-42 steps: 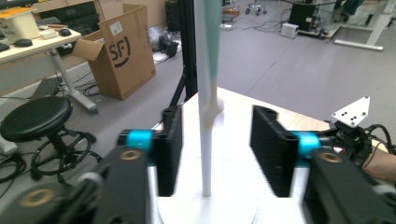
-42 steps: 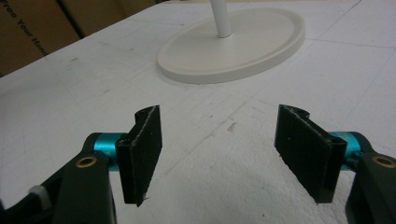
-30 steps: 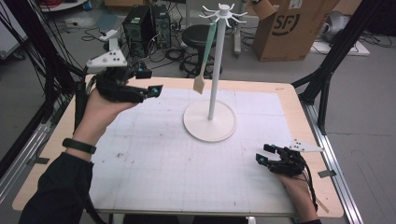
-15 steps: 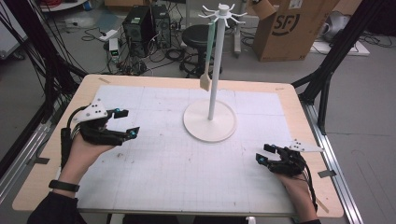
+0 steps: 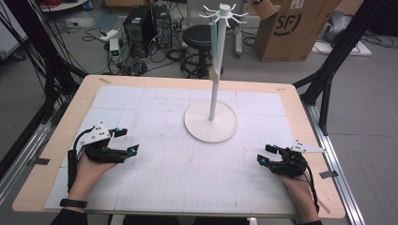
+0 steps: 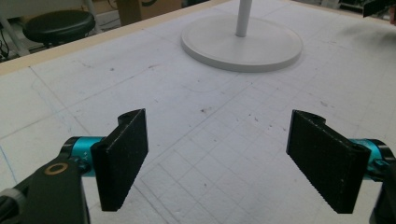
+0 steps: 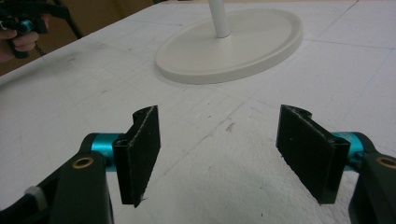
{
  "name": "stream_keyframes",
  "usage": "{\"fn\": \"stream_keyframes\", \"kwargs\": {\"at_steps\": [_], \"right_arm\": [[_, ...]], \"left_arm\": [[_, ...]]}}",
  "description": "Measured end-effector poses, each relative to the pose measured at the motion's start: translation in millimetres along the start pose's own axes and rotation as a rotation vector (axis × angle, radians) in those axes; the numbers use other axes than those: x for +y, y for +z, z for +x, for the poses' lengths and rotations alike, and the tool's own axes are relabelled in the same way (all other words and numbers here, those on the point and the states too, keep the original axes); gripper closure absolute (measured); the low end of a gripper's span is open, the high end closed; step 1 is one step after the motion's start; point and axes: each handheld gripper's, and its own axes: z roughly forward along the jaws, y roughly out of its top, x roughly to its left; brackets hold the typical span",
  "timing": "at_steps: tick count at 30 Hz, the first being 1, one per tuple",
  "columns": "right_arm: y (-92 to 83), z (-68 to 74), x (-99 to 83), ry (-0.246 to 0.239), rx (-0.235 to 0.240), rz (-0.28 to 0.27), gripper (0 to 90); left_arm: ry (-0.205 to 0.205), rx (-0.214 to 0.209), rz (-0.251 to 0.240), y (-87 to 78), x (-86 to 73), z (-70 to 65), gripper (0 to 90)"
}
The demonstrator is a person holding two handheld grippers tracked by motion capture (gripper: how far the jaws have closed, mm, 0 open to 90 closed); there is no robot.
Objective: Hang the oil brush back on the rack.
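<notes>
Both grippers empty, jaws wide: left gripper (image 5: 126, 147) just opened further, right gripper (image 5: 264, 158) nearer white round-based plastic hanger stand (image 5: 210, 122), upright, mid-tabletop (image 5: 159, 183).

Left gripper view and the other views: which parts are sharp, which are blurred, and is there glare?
Left gripper view: pads sharp, stand base slightly soft. Right gripper view: left hand blurred at the far corner. High view: even light, no glare on the white mat, soft shadows.
</notes>
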Motion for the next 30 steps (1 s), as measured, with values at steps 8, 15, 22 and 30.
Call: {"fn": "stream_keyframes", "kwargs": {"at_steps": [8, 15, 22, 30], "right_arm": [[0.1, 0.0, 0.0, -0.001, -0.001, 0.0, 29.7], [0.3, 0.4, 0.0, -0.001, -0.004, -0.001, 29.6], [0.3, 0.2, 0.0, -0.002, -0.001, 0.0, 29.6], [0.2, 0.1, 0.0, -0.001, 0.0, 0.001, 29.1]], "left_arm": [[-0.032, 0.006, 0.004, 3.4, -17.5, 1.0, 21.6], [-0.044, 0.002, 0.05, 8.5, -24.9, -0.4, 21.4], [-0.052, 0.042, 0.047, 10.2, -27.5, -2.5, 23.5], [-0.055, 0.055, 0.061, 11.9, -27.8, -2.9, 22.8]]}}
